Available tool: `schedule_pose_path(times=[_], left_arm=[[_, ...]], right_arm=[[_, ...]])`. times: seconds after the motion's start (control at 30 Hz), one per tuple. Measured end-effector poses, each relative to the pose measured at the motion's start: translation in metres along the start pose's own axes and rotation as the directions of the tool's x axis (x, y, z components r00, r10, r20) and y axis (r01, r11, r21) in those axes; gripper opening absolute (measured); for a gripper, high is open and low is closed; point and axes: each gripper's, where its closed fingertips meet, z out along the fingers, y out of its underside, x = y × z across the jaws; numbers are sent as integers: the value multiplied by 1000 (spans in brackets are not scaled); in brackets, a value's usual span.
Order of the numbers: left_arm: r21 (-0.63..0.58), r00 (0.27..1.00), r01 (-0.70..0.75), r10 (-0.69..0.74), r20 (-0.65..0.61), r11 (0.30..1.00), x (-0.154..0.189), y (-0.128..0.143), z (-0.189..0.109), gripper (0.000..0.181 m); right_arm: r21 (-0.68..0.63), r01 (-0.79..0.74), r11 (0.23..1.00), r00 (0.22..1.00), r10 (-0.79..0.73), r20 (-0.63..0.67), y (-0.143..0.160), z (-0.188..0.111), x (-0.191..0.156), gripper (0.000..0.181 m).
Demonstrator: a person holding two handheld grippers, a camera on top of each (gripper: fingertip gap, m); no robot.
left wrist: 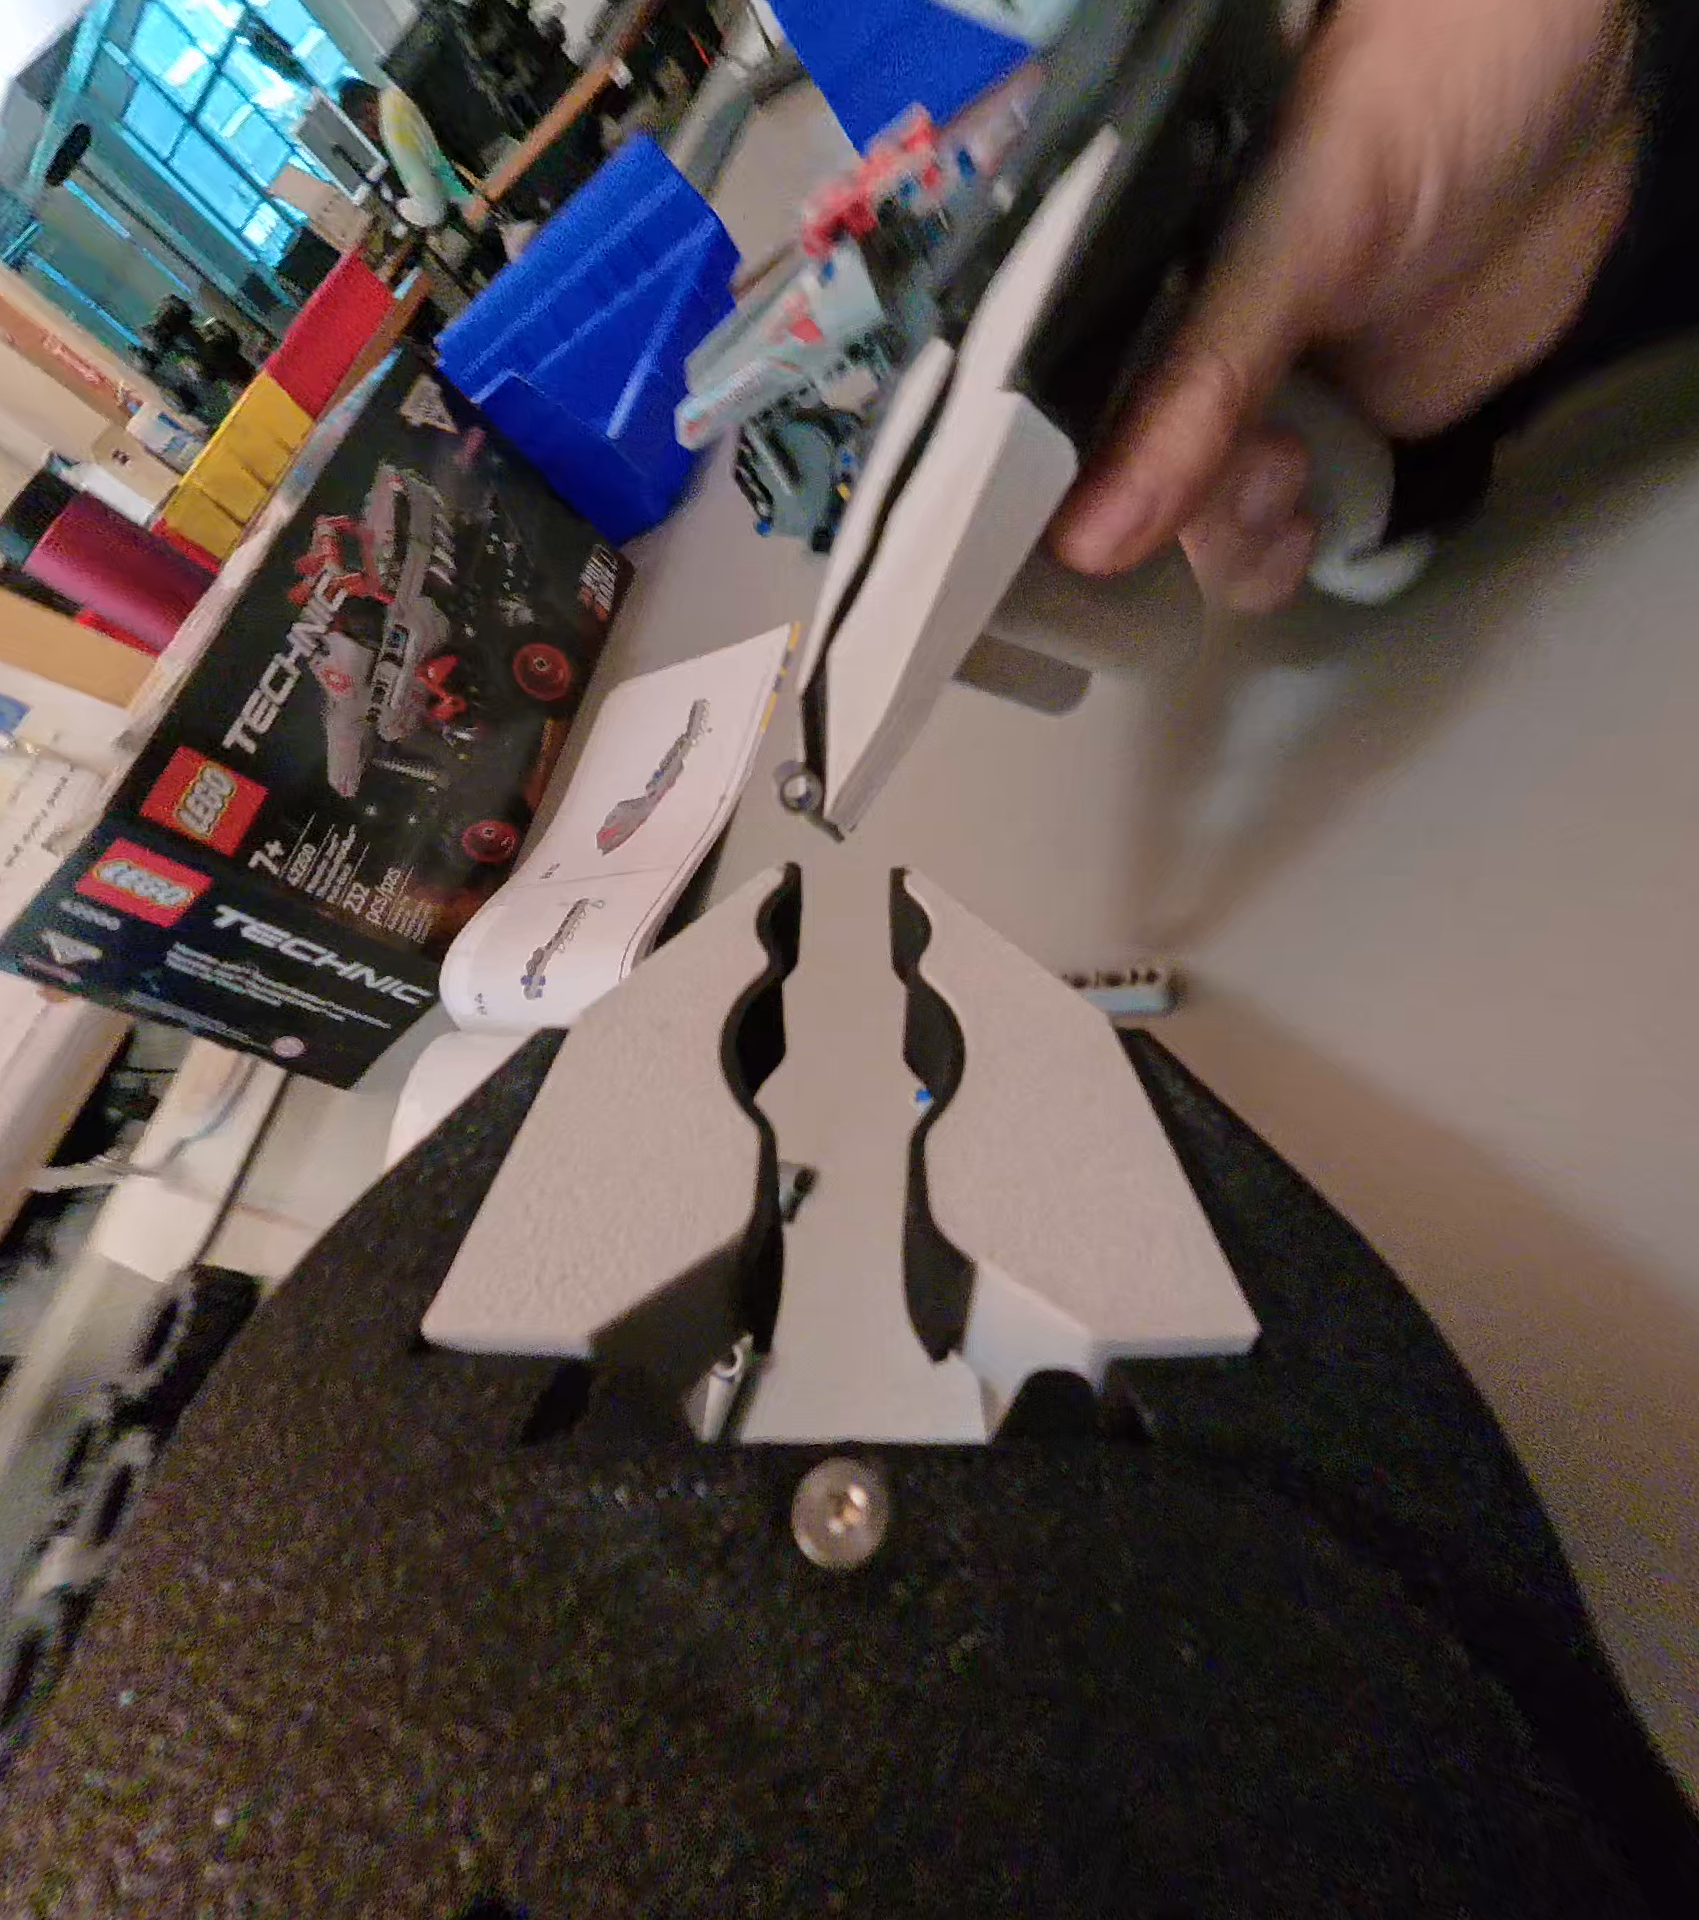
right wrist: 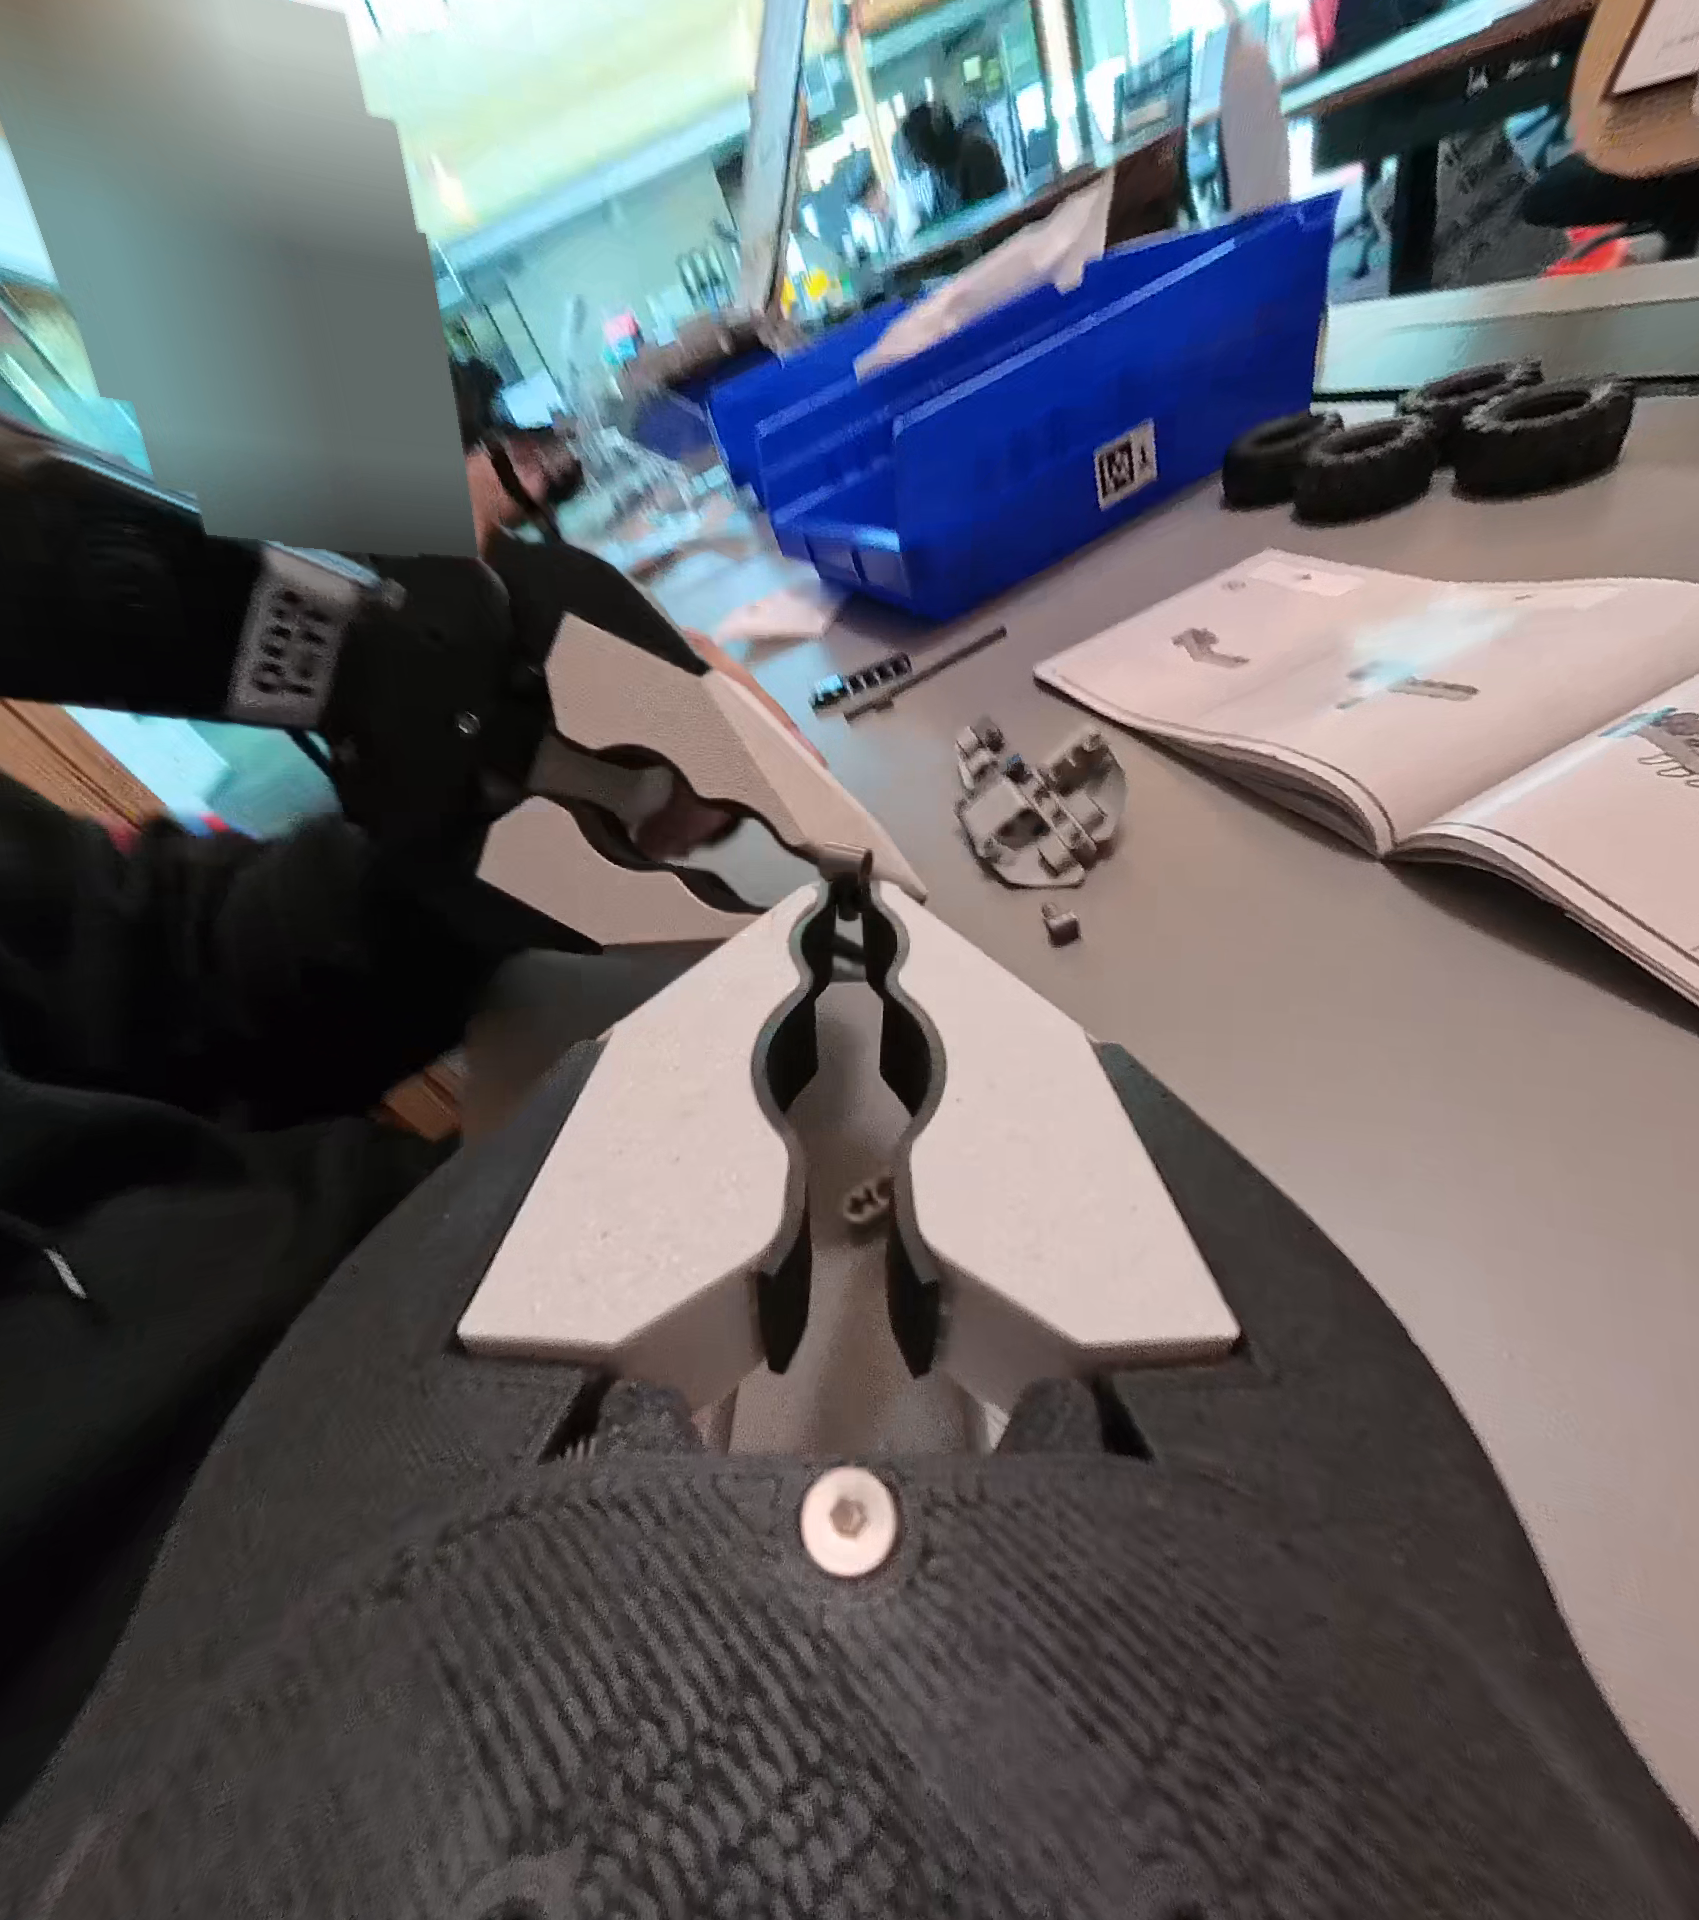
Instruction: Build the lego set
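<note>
My left gripper (left wrist: 845, 883) is open and empty, its jaws a finger-width apart above the grey table (left wrist: 1447, 935). My right gripper (right wrist: 850, 914) is shut on a small grey Lego piece (left wrist: 796, 787) held at its tips. In the left wrist view the right gripper (left wrist: 819, 816) points down just in front of my left fingertips. In the right wrist view the left gripper (right wrist: 803, 878) comes in from the left and its tips meet mine. A grey Lego sub-assembly (right wrist: 1037, 805) lies on the table beyond.
An open instruction booklet (right wrist: 1447, 727) lies to the right, several black tyres (right wrist: 1427, 447) behind it, and a blue bin (right wrist: 1032, 436). A black axle and beam (right wrist: 918, 665) and loose grey pieces (right wrist: 1063, 923) lie near the sub-assembly. The Lego box (left wrist: 346, 727) stands at the left. The tips of both grippers are at nearly the same place.
</note>
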Motion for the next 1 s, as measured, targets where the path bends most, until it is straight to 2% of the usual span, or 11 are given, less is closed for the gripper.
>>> schedule_pose_path(times=[0.07,0.17,0.27,0.37,0.5,0.7,0.77,0.87,1.0], left_arm=[[71,996,86,-88,22,994,-8,-11,-5,17],[142,990,119,-128,56,983,-12,-27,-11,18],[173,984,92,-116,132,981,-17,-36,-14,9],[188,980,40,-75,186,981,-20,-41,-18,6],[198,982,-17,-21,190,980,-19,-44,-21,5],[137,974,-119,89,208,983,-18,-36,-19,2],[74,958,-185,163,237,980,-21,-31,-18,1],[31,943,-238,224,246,971,-20,-28,-17,1],[-77,885,-352,359,297,933,-24,-22,-17,1]], right_arm=[[75,-88,993,996,85,42,-10,-3,-2,3],[179,-239,954,967,218,128,-23,-5,-6,3],[223,-347,911,930,303,210,-30,-5,-10,2],[245,-422,873,894,356,274,-35,-5,-15,3],[237,-486,841,853,399,335,-38,-7,-20,5],[201,-442,874,879,378,289,-32,-5,-19,9],[194,-405,894,901,354,249,-30,-5,-17,19],[210,-364,907,922,320,217,-32,-8,-14,8],[182,-306,935,949,285,131,-27,-7,-7,14]])
